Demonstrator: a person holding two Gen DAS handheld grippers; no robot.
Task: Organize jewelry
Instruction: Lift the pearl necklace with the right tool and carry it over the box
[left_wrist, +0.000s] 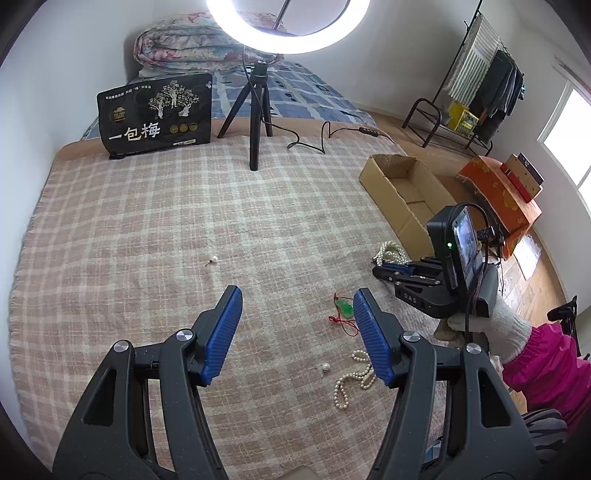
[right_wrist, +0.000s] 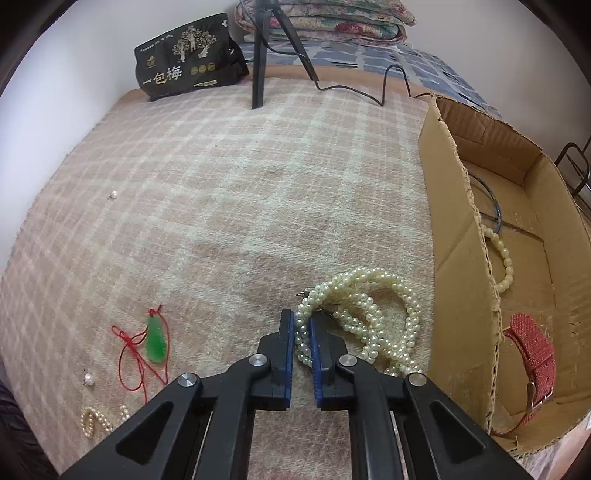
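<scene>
A multi-strand pearl necklace (right_wrist: 364, 314) is lying bunched on the plaid blanket (right_wrist: 221, 206) just beside the cardboard box (right_wrist: 458, 236), with the right tool (right_wrist: 302, 341) clenching a few of its strands at the near-left edge of the heap. Most of the loops are lying outside the grip, so a lift is likely leaving them dangling, where they risk snagging on the box's ragged wall or sliding free between the narrow pads. Inside the box, a bead bracelet (right_wrist: 504, 258) and a red watch strap (right_wrist: 532, 350) are already resting on the floor of it. The left tool (left_wrist: 297, 310) is hovering spread wide and empty over the blanket, close to a green pendant (left_wrist: 345, 308) on red cord, a thin pearl string (left_wrist: 351, 380) and a loose pearl stud (left_wrist: 325, 367); a second stud (left_wrist: 213, 259) is sitting well apart and is easy to overlook.
</scene>
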